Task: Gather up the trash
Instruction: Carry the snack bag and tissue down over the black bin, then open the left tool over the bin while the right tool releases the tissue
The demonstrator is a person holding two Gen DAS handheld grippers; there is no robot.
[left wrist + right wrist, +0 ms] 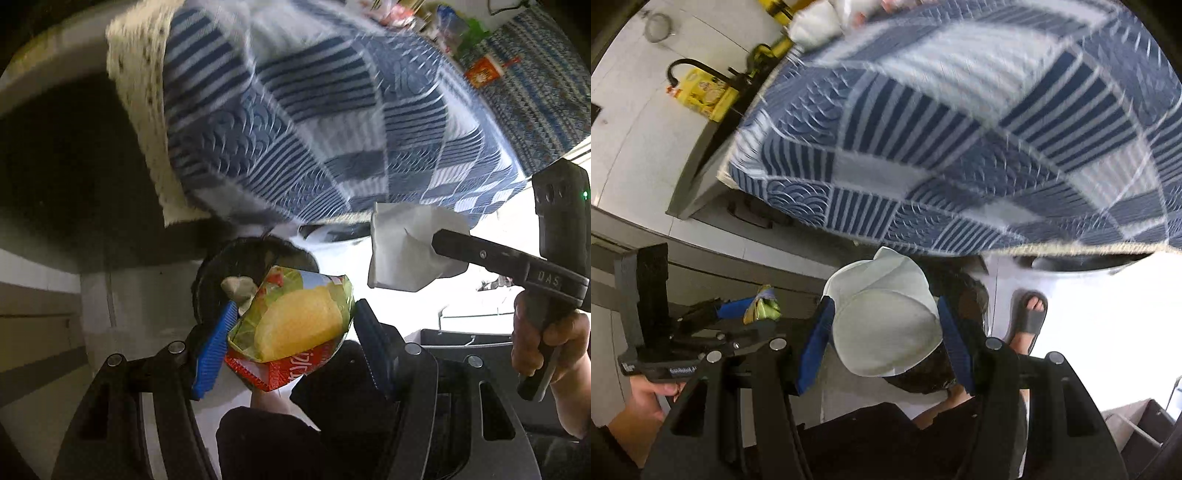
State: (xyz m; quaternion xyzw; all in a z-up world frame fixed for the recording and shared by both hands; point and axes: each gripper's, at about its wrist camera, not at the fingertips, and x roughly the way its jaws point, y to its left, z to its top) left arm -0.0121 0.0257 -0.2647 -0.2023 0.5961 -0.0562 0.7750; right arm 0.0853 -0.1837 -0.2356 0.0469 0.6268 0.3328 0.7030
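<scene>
My left gripper (291,328) is shut on a crumpled snack bag (295,325), green, yellow and red. It holds the bag above a dark round bin (236,266) that has a grey scrap inside. My right gripper (886,328) is shut on a white crumpled tissue (882,317). In the left wrist view the tissue (402,251) hangs from the right gripper's fingers (480,254) to the right of the bag. In the right wrist view the left gripper (738,306) with the bag (762,304) is at the left.
A table with a blue and white patterned cloth (295,129) (960,129) fills the upper part of both views; its edge hangs just above the bin. A sandalled foot (1030,314) stands on the white floor at right. A yellow box (701,92) lies on the floor far left.
</scene>
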